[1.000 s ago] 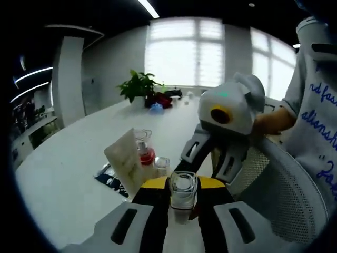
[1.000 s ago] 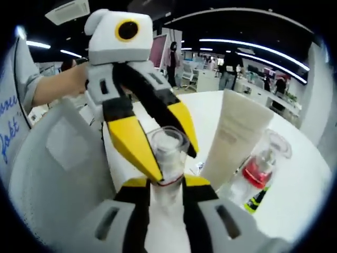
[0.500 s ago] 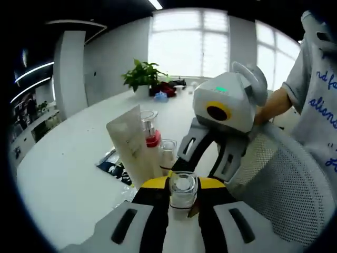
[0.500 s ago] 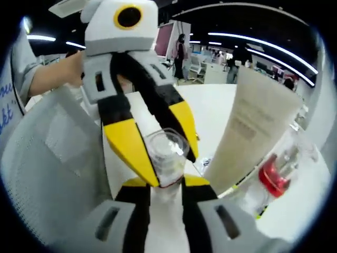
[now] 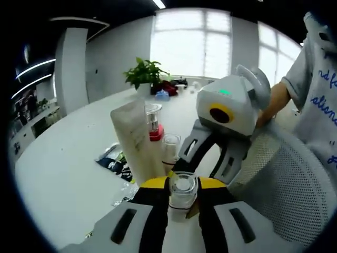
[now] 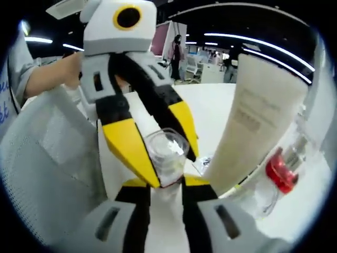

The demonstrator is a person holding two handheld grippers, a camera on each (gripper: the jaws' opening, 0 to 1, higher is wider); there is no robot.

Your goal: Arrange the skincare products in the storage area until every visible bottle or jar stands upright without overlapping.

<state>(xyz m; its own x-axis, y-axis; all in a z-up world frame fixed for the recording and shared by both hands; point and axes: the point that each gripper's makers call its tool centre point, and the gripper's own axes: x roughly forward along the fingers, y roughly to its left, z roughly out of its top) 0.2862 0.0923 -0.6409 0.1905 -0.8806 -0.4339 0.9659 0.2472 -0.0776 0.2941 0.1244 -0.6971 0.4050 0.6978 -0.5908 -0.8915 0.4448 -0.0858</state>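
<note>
Small clear bottle (image 5: pixel 182 192) with a transparent cap is pinched between both tools at once: left tool (image 5: pixel 182 185) has its yellow-tipped jaws closed on it from one side, right tool (image 6: pixel 163 185) closed on it from the other, with the left tool (image 6: pixel 158 158) coming down into the right gripper view onto the same bottle (image 6: pixel 166 154). Bottle looks like hard smooth plastic or glass, light, rigid, probably slick; a grip low on the body below the cap seems safest, the cap may pop or twist if squeezed. Just beside the bottle, on the side away from the mesh chair back (image 5: pixel 284 184), stands a tall cream tube (image 5: pixel 138 143), soft-walled and top-heavy, likely to tip if bumped. Behind the tube is a pump bottle with a red collar (image 5: pixel 155 129) and a small clear jar (image 5: pixel 170 150), both upright. Dark printed packets (image 5: pixel 113 163) lie flat beyond the tube. Counter (image 5: pixel 63 174) is white, glossy, smooth, so things could slide. Room: open office, bright windows (image 5: pixel 189 45) and a potted plant (image 5: pixel 146 81) far behind the tube; a person's hand (image 5: pixel 268 113) holds the right tool.
</note>
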